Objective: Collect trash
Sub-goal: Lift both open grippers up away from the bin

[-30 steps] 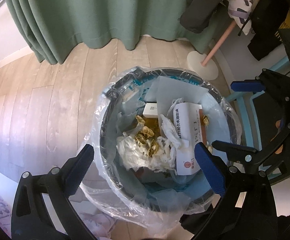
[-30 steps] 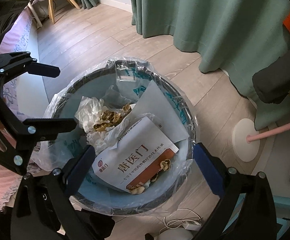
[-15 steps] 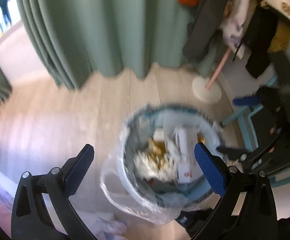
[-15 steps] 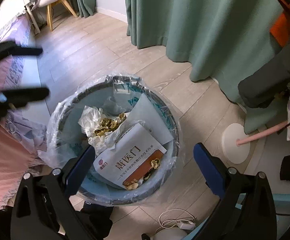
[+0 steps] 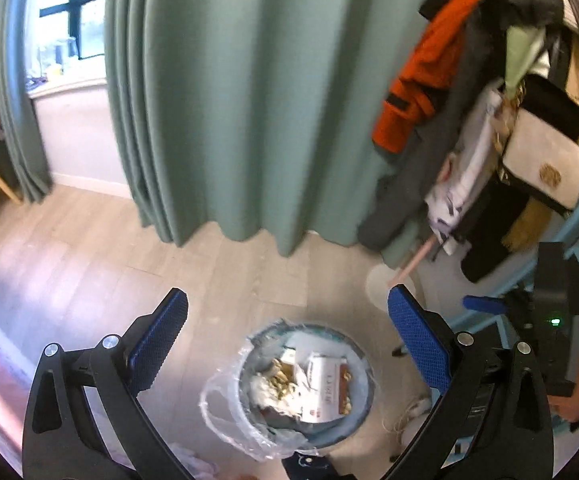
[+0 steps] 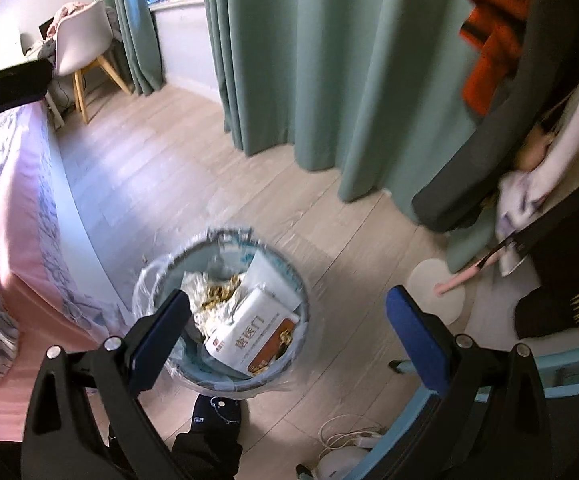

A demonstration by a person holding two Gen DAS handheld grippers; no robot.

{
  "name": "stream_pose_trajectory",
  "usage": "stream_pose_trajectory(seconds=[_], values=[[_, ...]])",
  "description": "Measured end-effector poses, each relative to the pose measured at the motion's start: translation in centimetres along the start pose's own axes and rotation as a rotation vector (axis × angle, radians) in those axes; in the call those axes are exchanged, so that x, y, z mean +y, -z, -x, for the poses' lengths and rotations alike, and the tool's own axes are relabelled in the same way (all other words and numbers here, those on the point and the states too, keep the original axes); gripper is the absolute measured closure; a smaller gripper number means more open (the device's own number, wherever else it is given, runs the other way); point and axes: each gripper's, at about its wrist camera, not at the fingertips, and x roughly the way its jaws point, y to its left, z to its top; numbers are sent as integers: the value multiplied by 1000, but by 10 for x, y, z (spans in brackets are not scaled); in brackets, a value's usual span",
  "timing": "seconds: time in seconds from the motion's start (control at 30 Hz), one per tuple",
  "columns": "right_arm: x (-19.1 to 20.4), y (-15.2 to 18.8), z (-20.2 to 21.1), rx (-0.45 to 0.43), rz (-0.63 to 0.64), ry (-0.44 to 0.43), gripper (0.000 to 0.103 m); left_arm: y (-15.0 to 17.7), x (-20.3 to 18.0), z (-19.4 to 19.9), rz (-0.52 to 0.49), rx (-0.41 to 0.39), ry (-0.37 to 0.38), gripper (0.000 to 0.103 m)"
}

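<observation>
Both wrist views look down from high above a wooden floor. A round trash bin lined with a clear plastic bag stands on the floor, well below both grippers. Inside it lie crumpled white tissues, yellowish scraps and a white carton with red Chinese lettering.

The left gripper has its blue-padded fingers spread wide and empty, with the bin between them in its view. The right gripper is likewise wide open and holds nothing.

A green curtain hangs behind the bin. To the right, an orange jacket and other clothes hang on a rack with a pink pole. A bed with pink bedding lies just left of the bin. A white chair stands in the far corner.
</observation>
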Motion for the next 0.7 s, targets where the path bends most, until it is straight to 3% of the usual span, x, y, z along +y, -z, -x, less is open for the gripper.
stream_pose_trajectory(seconds=[0.27, 0.43, 0.57, 0.7], values=[[-11, -37, 58, -66, 5, 62, 7, -41, -10, 44, 48, 22, 116, 6], [-12, -48, 81, -85, -5, 83, 7, -56, -24, 61, 10, 54, 88, 6], [-8, -53, 97, -81, -2, 99, 7, -65, -23, 74, 39, 117, 22, 6], [-4, -56, 109, -73, -5, 104, 7, -70, -21, 89, 35, 129, -8, 6]])
